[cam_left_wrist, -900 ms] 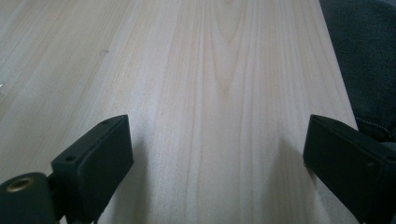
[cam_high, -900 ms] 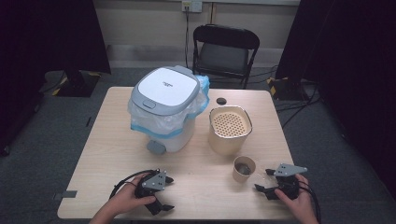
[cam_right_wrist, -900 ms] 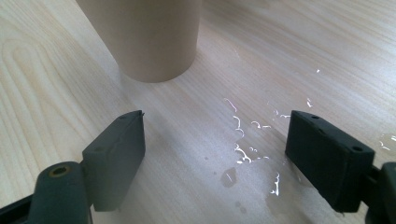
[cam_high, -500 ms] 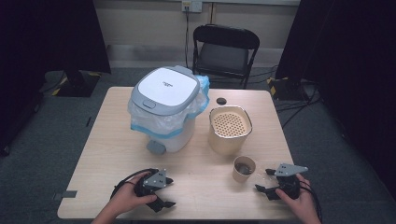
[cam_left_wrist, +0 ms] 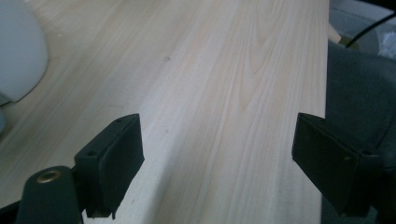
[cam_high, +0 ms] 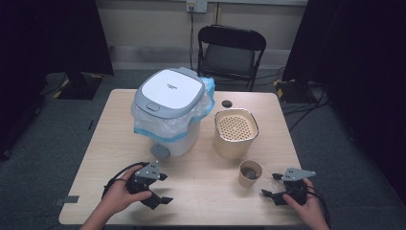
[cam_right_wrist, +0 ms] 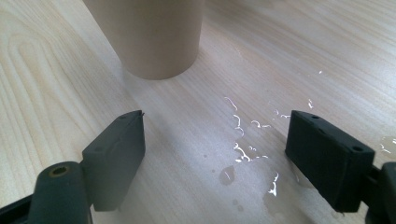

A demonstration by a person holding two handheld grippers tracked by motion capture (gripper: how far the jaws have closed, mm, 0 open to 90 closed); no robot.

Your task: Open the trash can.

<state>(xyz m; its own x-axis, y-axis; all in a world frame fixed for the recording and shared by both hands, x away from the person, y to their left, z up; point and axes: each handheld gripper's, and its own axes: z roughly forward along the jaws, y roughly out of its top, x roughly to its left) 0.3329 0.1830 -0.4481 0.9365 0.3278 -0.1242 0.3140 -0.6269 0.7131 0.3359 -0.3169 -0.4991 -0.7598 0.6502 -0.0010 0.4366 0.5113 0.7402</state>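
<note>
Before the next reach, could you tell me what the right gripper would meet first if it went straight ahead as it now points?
Most likely the paper cup: it stands just ahead of the open right gripper, slightly left of centre, beyond a thin clear film lying on the table.

in the right gripper view the paper cup (cam_right_wrist: 156,35) is cut off by the top edge, so its rim and contents stay out of sight. in the left gripper view the white bin (cam_left_wrist: 18,56) is a blur, cropped at the left edge. from the high view, what sits inside the cup (cam_high: 250,171) is too small to tell, as is the small dark round thing (cam_high: 226,103) behind the bin.
</note>
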